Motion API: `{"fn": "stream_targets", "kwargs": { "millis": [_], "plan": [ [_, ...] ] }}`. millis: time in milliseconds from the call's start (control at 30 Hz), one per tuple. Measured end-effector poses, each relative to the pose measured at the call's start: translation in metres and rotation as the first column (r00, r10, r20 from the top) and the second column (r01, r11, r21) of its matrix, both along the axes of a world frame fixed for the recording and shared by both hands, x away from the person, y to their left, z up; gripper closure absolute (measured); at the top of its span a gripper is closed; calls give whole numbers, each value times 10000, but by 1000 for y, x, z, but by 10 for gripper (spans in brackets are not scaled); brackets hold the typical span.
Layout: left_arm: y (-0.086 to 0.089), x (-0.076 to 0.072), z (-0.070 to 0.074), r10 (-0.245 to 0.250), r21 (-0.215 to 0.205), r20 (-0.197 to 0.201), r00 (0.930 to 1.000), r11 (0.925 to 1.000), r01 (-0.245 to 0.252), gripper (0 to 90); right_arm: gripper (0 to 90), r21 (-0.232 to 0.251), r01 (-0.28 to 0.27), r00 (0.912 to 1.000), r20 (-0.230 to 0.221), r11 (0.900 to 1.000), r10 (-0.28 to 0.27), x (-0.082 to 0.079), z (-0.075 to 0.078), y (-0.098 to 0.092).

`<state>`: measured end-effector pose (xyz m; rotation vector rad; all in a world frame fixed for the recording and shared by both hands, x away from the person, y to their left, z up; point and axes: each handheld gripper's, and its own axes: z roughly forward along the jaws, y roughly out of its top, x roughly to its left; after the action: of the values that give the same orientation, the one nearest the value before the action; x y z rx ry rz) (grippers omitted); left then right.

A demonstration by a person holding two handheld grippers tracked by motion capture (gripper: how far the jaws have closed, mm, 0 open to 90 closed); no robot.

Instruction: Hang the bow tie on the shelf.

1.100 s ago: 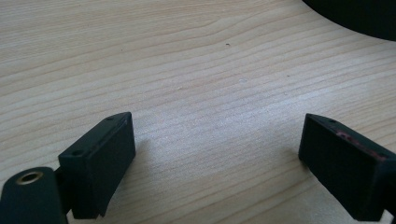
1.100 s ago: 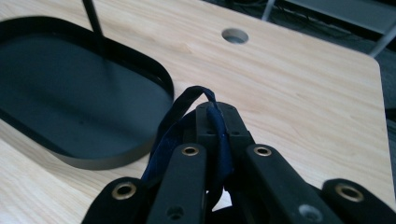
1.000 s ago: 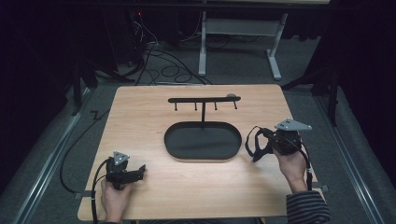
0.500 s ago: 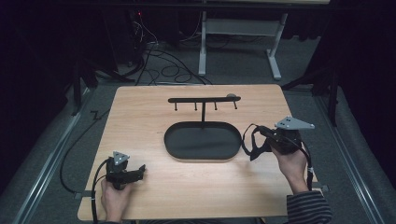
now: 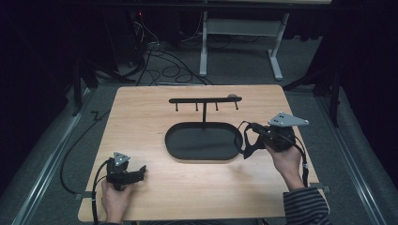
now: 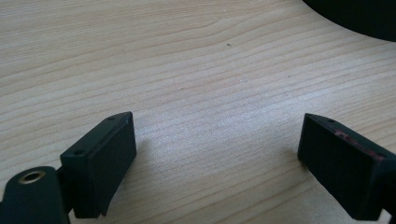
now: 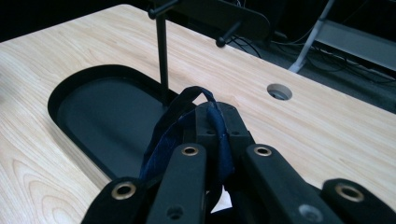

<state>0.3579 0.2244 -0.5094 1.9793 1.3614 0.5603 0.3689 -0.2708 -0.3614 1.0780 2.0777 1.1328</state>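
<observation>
1. The right hand-held gripper (image 5: 248, 140) hangs just off the right end of the tray (image 5: 187, 145), its jaws closed on a dark blue strap (image 7: 180, 116) that loops over and below them.
2. The left hand-held gripper (image 6: 217, 163) sits low on the near-left tabletop (image 5: 141, 117), jaws wide apart with bare wood between them.
3. The hook stand (image 5: 205, 100) rises from the tray's far edge, pegs pointing down.

Dim room, cable-strewn grey carpet (image 5: 169, 70)
</observation>
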Motion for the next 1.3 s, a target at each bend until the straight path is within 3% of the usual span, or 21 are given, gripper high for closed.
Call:
{"fn": "stream_targets", "kwargs": {
  "millis": [533, 1300],
  "plan": [
    [0, 0, 0, -7, -2, -1, 10000, 10000, 7, 120, 900, 188, -410, 9991, 144, 9990, 407, 21, 13, 19],
    [0, 0, 0, -5, -5, -2, 10000, 10000, 5, 120, 900, 330, -551, 9979, 355, 9979, 539, 44, 32, 32]
  ]
}}
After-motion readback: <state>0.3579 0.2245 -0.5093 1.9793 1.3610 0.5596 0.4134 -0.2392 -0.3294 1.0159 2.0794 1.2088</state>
